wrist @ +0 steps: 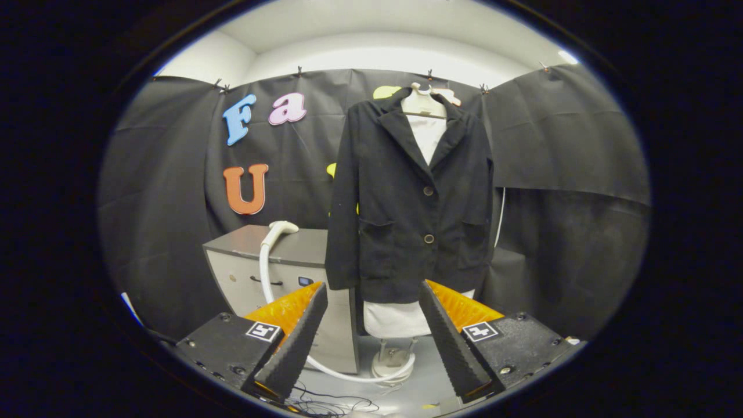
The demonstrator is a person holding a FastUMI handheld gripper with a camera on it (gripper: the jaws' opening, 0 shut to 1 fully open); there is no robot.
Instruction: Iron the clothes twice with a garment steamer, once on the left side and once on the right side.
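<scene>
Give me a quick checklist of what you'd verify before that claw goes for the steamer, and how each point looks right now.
1. Claw open and holding nothing: ok, the fingers stand wide apart.
2. Steamer head reachable: ok, it rests on top of the grey cabinet, beyond the fingers and beside the jacket.
3. Hose free to follow: cannot tell; it drops down the cabinet front and loops on the floor toward the stand base.
4. Black jacket hanging straight: ok, buttoned on its hanger over a white garment.
5. Steamer switched on: cannot tell.
6. Loose cables on the floor near the fingers: not ok, possible snag.
</scene>
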